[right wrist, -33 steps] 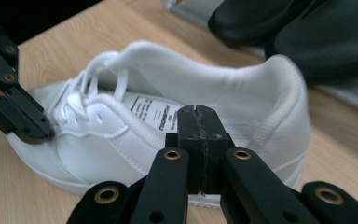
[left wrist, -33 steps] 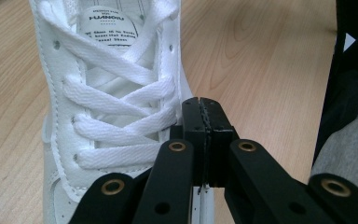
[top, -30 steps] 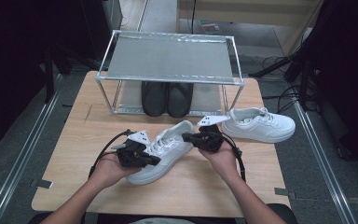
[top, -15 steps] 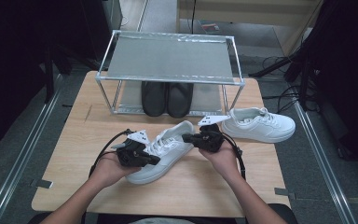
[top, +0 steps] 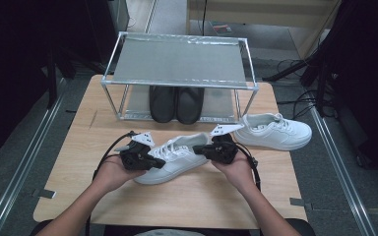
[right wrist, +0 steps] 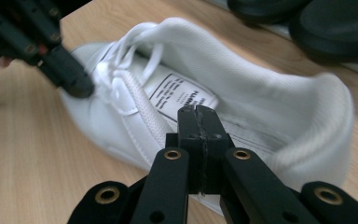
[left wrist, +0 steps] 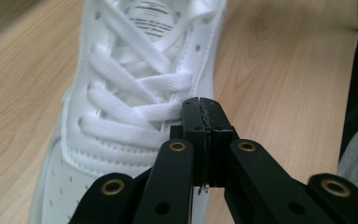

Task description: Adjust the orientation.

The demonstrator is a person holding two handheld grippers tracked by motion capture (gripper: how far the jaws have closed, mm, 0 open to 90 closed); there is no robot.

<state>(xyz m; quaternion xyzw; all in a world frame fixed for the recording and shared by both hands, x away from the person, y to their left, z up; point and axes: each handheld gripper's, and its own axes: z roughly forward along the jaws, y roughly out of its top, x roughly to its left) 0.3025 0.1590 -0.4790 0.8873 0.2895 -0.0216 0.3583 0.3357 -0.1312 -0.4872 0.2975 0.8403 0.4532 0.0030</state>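
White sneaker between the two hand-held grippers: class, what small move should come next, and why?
Probably open both jaws. The left hand-held gripper sits shut at the laces of the near white sneaker, the right hand-held gripper shut at its collar; neither grips it yet.

Both forearms reach forward, left tool (top: pixel 153 161) and right tool (top: pixel 203 149) with jaws closed.

Hardly anything differs: the left tongs (top: pixel 161 161) sit a touch closer toward 3 o'clock against the white sneaker (top: pixel 177 160).
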